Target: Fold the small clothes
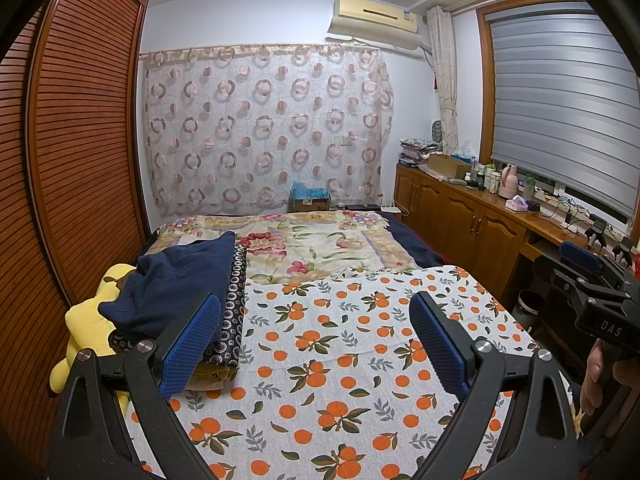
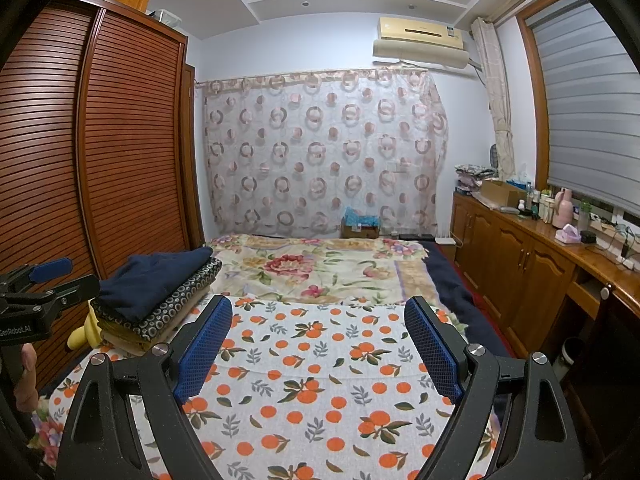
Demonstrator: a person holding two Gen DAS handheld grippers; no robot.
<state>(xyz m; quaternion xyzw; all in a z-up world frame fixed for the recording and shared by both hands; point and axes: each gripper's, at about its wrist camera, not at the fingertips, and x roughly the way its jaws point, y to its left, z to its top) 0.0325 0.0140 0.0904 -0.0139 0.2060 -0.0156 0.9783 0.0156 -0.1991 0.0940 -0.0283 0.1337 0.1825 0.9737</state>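
Note:
A stack of folded clothes (image 1: 180, 292) (image 2: 160, 292) lies at the left of the bed, with a navy garment on top, a dark circle-print one under it and mustard layers below. An orange-print cloth (image 1: 340, 360) (image 2: 320, 380) is spread flat in front of both grippers. My left gripper (image 1: 316, 340) hovers over this cloth just right of the stack, open, with nothing between its blue pads. My right gripper (image 2: 320, 344) is open over the same cloth, also with nothing in it. Each gripper shows at the edge of the other's view, the right gripper (image 1: 576, 268) and the left gripper (image 2: 60, 278), each held by a hand.
A yellow plush toy (image 1: 84, 328) lies against the stack's left side. A slatted wooden wardrobe (image 1: 80, 140) runs along the left. A floral blanket (image 1: 312, 244) covers the far bed. Wooden cabinets (image 1: 460, 216) with bottles line the right wall, and a waste bin (image 1: 530, 304) stands on the floor.

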